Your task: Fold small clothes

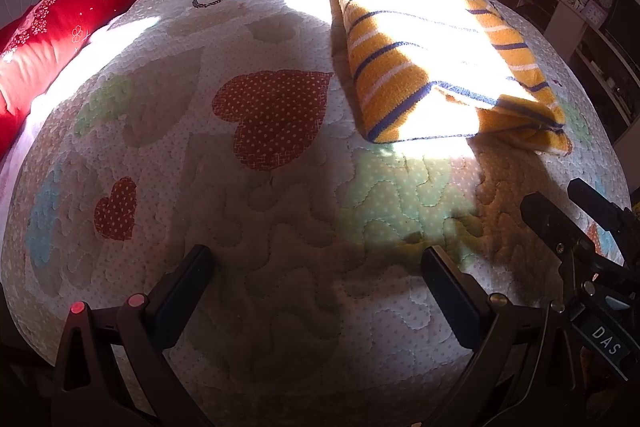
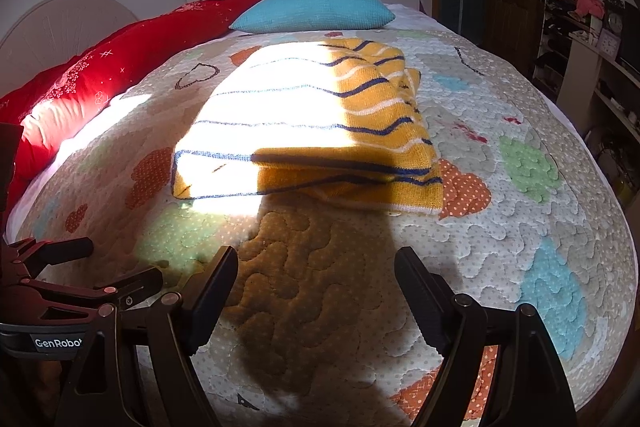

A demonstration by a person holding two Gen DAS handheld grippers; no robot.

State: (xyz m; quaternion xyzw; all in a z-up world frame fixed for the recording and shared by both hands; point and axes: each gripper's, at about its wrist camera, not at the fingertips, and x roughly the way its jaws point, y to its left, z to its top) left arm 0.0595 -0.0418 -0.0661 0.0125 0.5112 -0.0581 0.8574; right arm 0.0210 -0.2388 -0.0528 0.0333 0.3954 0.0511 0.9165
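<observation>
Sweater (image 2: 312,123) folded, ahead of R gripper (image 2: 316,267).

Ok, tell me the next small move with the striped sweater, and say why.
Probably none on the yellow striped sweater: it already lies folded in layers on the quilt. Both the left gripper and right gripper are open, empty and short of it, so I would draw them back.

Left tool (image 1: 316,267) — black fingers, red pivot caps; right tool (image 2: 316,269) — black, brass pivots.
</observation>
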